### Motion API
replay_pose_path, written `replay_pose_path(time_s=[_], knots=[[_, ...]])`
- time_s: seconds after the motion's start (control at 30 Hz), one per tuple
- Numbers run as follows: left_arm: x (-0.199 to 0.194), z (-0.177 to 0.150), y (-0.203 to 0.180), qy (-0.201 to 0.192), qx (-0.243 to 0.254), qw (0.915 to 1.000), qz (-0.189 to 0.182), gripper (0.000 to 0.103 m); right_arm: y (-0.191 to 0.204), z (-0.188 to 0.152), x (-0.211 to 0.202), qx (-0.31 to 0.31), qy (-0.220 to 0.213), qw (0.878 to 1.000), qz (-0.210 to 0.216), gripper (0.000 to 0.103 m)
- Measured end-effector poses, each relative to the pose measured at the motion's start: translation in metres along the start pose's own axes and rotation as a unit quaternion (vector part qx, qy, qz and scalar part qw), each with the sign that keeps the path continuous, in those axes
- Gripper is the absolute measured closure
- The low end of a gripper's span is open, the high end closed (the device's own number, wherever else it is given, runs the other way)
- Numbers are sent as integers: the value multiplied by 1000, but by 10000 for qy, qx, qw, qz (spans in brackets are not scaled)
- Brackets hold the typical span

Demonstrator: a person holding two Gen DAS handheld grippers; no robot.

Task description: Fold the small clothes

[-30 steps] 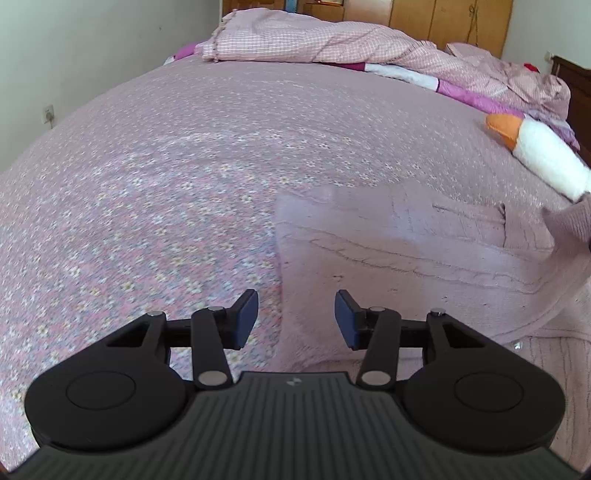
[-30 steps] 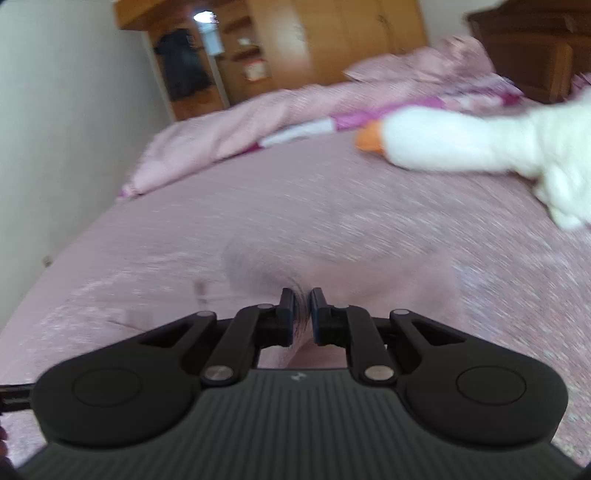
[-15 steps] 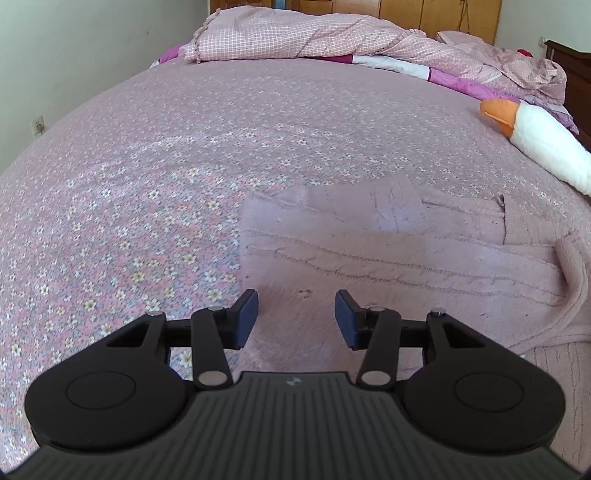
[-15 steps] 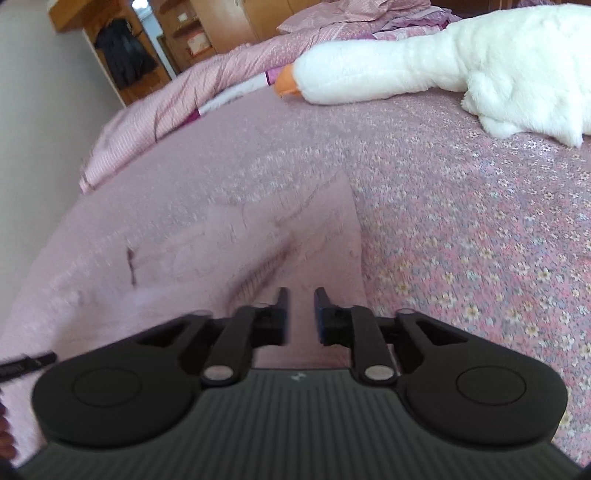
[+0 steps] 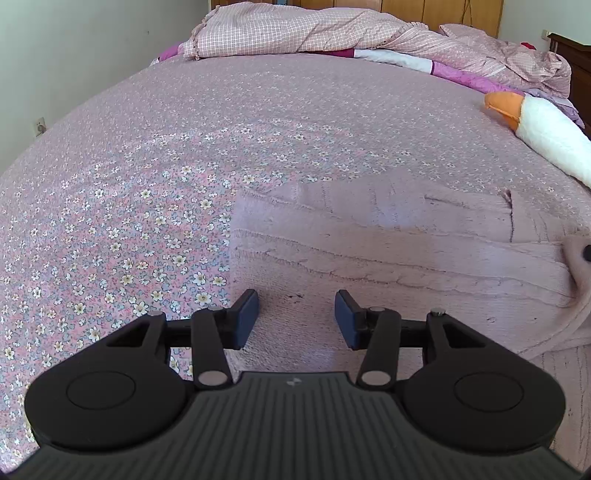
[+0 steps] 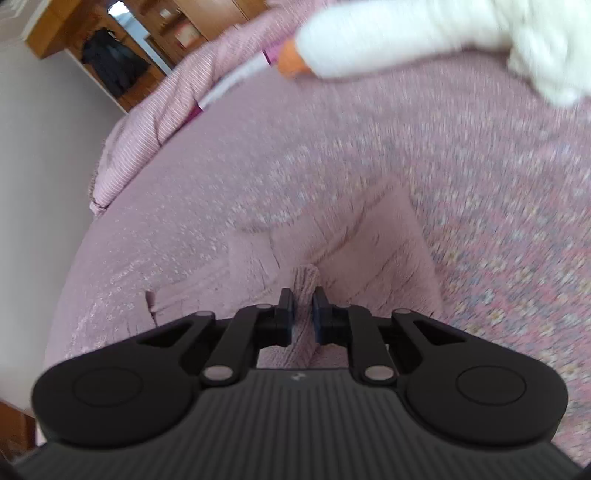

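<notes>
A pale pink cable-knit sweater [image 5: 388, 251] lies flat on the floral bedspread [image 5: 147, 184]. My left gripper [image 5: 296, 317] hovers low over the sweater's left edge, open, with nothing between its blue pads. In the blurred right wrist view my right gripper [image 6: 303, 314] is shut on a raised ribbed fold of the sweater [image 6: 306, 284]. The rest of the sweater [image 6: 369, 251] spreads ahead of it. That raised fold also shows at the right edge of the left wrist view [image 5: 576, 266].
A white plush goose [image 5: 546, 136] with an orange beak lies at the right side of the bed, blurred in the right wrist view [image 6: 406, 40]. A rumpled checked duvet [image 5: 314, 33] is heaped at the head. A wall [image 5: 74, 55] runs along the left.
Half a second ago the right jaws stood slightly apart over the sweater; now they pinch a fold of it. The left gripper stays open and has barely shifted over the sweater's left edge.
</notes>
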State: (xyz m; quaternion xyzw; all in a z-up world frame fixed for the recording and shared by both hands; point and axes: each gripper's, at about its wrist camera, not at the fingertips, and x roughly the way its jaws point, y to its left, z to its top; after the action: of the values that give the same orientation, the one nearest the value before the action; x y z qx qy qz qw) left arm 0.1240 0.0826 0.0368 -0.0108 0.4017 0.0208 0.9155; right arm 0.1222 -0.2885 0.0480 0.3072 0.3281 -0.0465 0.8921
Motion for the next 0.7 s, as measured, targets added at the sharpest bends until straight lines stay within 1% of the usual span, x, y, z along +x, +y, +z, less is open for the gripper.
replay_pose_path(time_s=[0.1,0.17,0.23,0.27,0.33,0.37,0.4,0.43,0.47,0.5,0.53,0.6,0.7], knots=[[3,0,0,12,16,10000,18,49,4,-9,-29,-521,-323,9980,-180,89],[5,0,-1,9,39,10000,42,49,0,-18,-44,-763,-351,9958,-354,89],[7,0,-3,10,58,10000,71,49,-9,-27,-51,-959,-166,9942,-453,89],[8,0,-3,13,66,9999,86,49,-13,-32,-51,-1037,-25,9934,-494,87],[9,0,-4,17,87,9999,108,49,-19,-41,-51,-1217,364,9904,-541,85],[9,1,-4,17,102,9999,116,49,-21,-44,-53,-1320,443,9888,-534,84],[9,1,-5,20,119,9999,122,49,-19,-45,-58,-1440,399,9872,-557,84],[9,1,-5,21,135,9998,125,49,-16,-45,-63,-1566,313,9853,-601,74],[9,2,-5,21,152,9998,127,49,-13,-43,-67,-1663,194,9839,-626,62],[10,3,-5,21,170,9998,130,49,-10,-39,-72,-1730,33,9830,-617,55],[10,3,-5,21,172,9998,134,49,-6,-37,-74,-1812,-115,9818,-551,46],[11,5,-5,32,145,9998,143,49,0,-27,-72,-2005,-259,9782,-470,47],[11,5,-6,33,109,9998,146,49,9,-18,-50,-2321,-208,9713,-476,47]])
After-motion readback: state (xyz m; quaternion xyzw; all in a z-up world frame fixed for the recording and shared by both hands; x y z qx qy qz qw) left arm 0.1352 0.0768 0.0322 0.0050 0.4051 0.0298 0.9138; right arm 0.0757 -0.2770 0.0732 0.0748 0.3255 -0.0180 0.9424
